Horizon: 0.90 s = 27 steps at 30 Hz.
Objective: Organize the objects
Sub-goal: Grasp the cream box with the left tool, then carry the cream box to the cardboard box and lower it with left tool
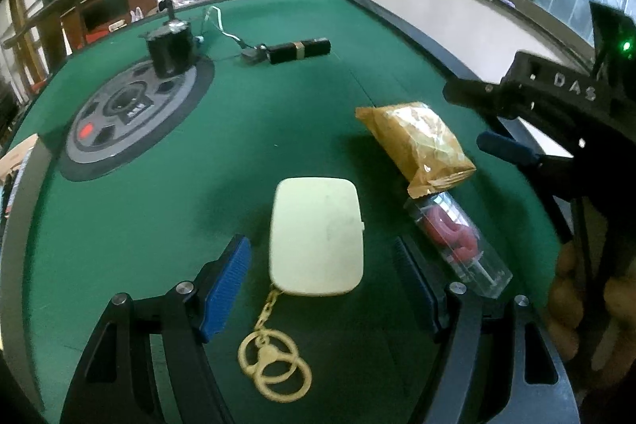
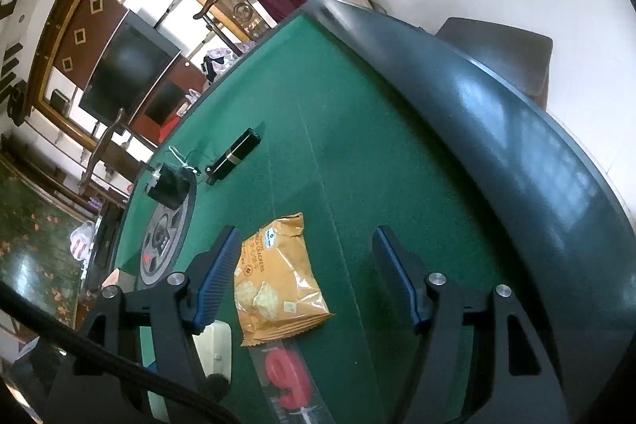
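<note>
A cream case point(image 1: 316, 235) with a gold keychain point(image 1: 274, 364) lies on the green table point(image 1: 258, 153). My left gripper point(image 1: 322, 277) is open and straddles its near end without touching. An orange cracker packet point(image 1: 415, 144) and a clear box with a red number candle point(image 1: 457, 239) lie to its right. My right gripper point(image 2: 306, 275) is open above the cracker packet point(image 2: 276, 285), which lies between its fingers; the candle box point(image 2: 292, 380) and the cream case point(image 2: 216, 346) are below. The right gripper also shows in the left wrist view point(image 1: 516, 122).
A black cylinder device point(image 1: 171, 50) with wires stands on a grey round disc point(image 1: 131, 114) at the far left. A black bar-shaped object point(image 1: 300, 50) lies at the far side. The table's dark padded rim point(image 2: 497, 114) runs along the right.
</note>
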{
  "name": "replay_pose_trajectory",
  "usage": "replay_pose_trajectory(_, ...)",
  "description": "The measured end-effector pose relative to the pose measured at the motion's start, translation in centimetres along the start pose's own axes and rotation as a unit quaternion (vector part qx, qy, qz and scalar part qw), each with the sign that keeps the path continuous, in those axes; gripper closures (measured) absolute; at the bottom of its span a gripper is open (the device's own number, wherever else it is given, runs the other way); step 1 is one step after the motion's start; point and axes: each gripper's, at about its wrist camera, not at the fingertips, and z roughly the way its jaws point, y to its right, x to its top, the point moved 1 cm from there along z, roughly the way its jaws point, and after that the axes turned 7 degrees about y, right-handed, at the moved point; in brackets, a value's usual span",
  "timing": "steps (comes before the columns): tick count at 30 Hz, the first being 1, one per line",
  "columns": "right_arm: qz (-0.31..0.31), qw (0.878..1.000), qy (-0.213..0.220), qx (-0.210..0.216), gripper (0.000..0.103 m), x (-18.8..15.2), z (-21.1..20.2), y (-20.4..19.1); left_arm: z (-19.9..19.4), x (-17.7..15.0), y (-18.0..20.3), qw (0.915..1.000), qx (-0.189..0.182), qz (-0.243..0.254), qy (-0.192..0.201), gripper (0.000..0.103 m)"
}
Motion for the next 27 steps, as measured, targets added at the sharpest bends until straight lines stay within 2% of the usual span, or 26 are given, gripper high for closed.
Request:
replay_pose_trajectory(3,0.001,1.0,-0.005,0.0,0.035,0.0,0.2,0.2,0.6,0.0,0.1,1.0,0.001,0.004,0.001,0.038)
replay_pose_trajectory(4,0.002,1.0,-0.006,-0.001,0.035,-0.1,0.2,0.3,0.7,0.2,-0.1,1.0,-0.002,0.002,0.005,0.045)
replay_pose_trajectory(5,0.001,1.0,-0.007,-0.002,0.035,-0.1,0.2,0.3,0.6,0.2,-0.3,1.0,-0.005,0.0,0.008,0.063)
replay_pose_trajectory(13,-0.006,1.0,-0.01,-0.011,0.035,-0.1,0.5,0.2,-1.6,0.2,-3.5,0.9993,0.024,-0.014,0.024,0.063)
replay_pose_trajectory(22,-0.042,0.999,-0.005,-0.034,0.034,-0.4,0.7,-0.6,-6.0,-1.5,-9.2,0.9925,0.099,-0.05,0.052,0.063)
replay_pose_trajectory(27,-0.059,0.998,-0.01,-0.029,0.028,-0.8,1.0,-1.3,-7.3,-2.8,-11.7,0.9889,0.121,-0.067,0.055,0.063)
